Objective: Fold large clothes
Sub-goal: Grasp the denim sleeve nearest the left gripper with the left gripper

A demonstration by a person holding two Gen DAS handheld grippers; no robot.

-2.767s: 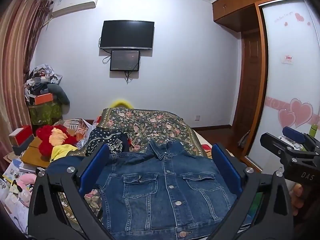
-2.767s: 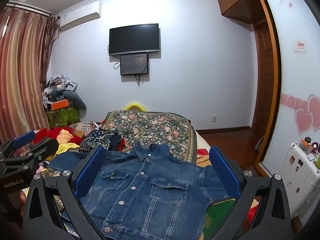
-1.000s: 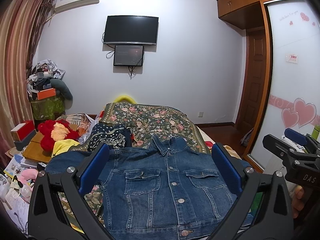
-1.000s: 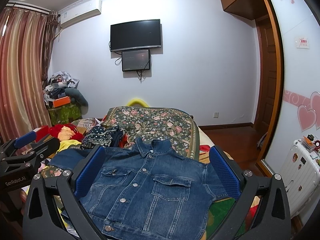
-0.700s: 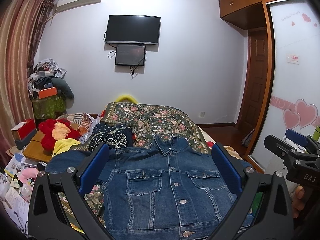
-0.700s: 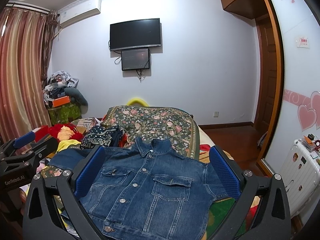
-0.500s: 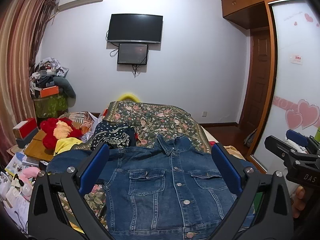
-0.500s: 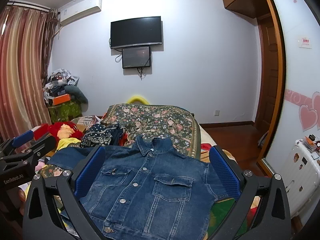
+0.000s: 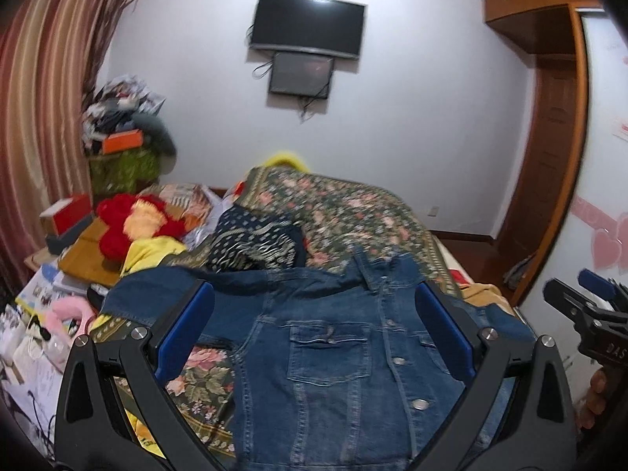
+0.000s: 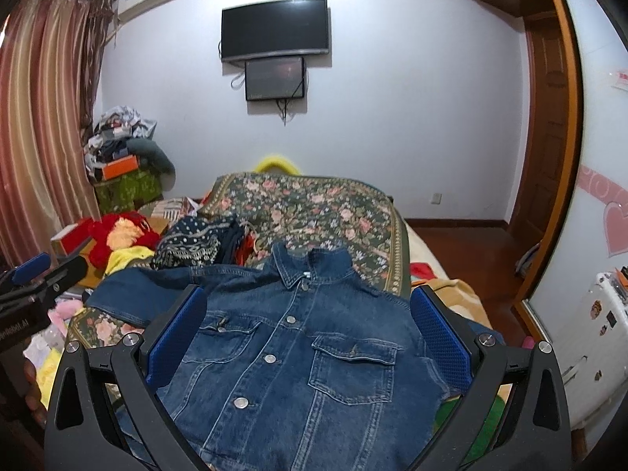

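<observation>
A blue denim jacket (image 9: 333,349) lies front up on the bed, buttoned, collar away from me, its left sleeve (image 9: 157,294) spread out to the left. It also shows in the right wrist view (image 10: 298,357). My left gripper (image 9: 314,325) is open and empty above the jacket's left half. My right gripper (image 10: 308,329) is open and empty above the jacket's chest. Each gripper shows at the edge of the other's view, the right one (image 9: 588,314) and the left one (image 10: 31,286).
A floral bedspread (image 10: 306,212) covers the bed. A dark patterned garment (image 10: 192,243) and red and yellow plush toys (image 10: 117,235) lie to the left. Cluttered boxes (image 10: 121,145) stand by the curtain. A wardrobe door (image 10: 588,196) and a white suitcase (image 10: 592,337) are to the right.
My left gripper has shifted left, so the jacket now sits further right in its view. My right gripper has barely moved. Both stay open.
</observation>
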